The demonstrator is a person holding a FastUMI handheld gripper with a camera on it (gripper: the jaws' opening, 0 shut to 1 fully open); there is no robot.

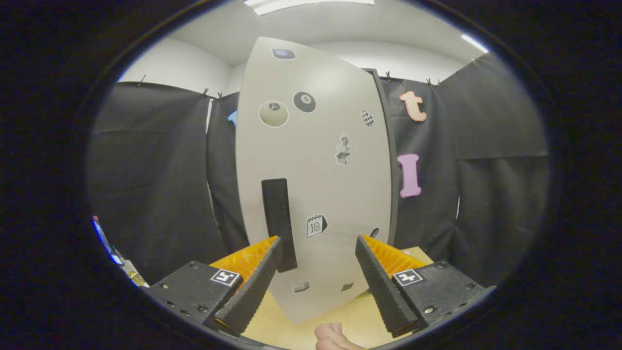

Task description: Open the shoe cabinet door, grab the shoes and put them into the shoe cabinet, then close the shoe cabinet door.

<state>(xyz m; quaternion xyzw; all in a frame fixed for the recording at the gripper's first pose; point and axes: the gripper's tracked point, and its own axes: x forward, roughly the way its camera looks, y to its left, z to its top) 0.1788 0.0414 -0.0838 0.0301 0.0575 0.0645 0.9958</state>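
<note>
A tall grey shoe cabinet door (316, 160) with several stickers stands just ahead of my fingers, facing me and looking shut against the cabinet's dark right edge (386, 160). A black vertical handle (278, 221) sits low on the door's left half, just ahead of my left fingertip (272, 253). My gripper (318, 243) is open, with nothing between the fingers; the right fingertip (364, 250) is in front of the door's lower right part. The shoes are hidden from me.
A light wooden surface (340, 316) lies under the cabinet and the gripper. A person's fingertip (333, 336) shows below, between the fingers. Black cloth walls (155, 184) hang to both sides of the cabinet.
</note>
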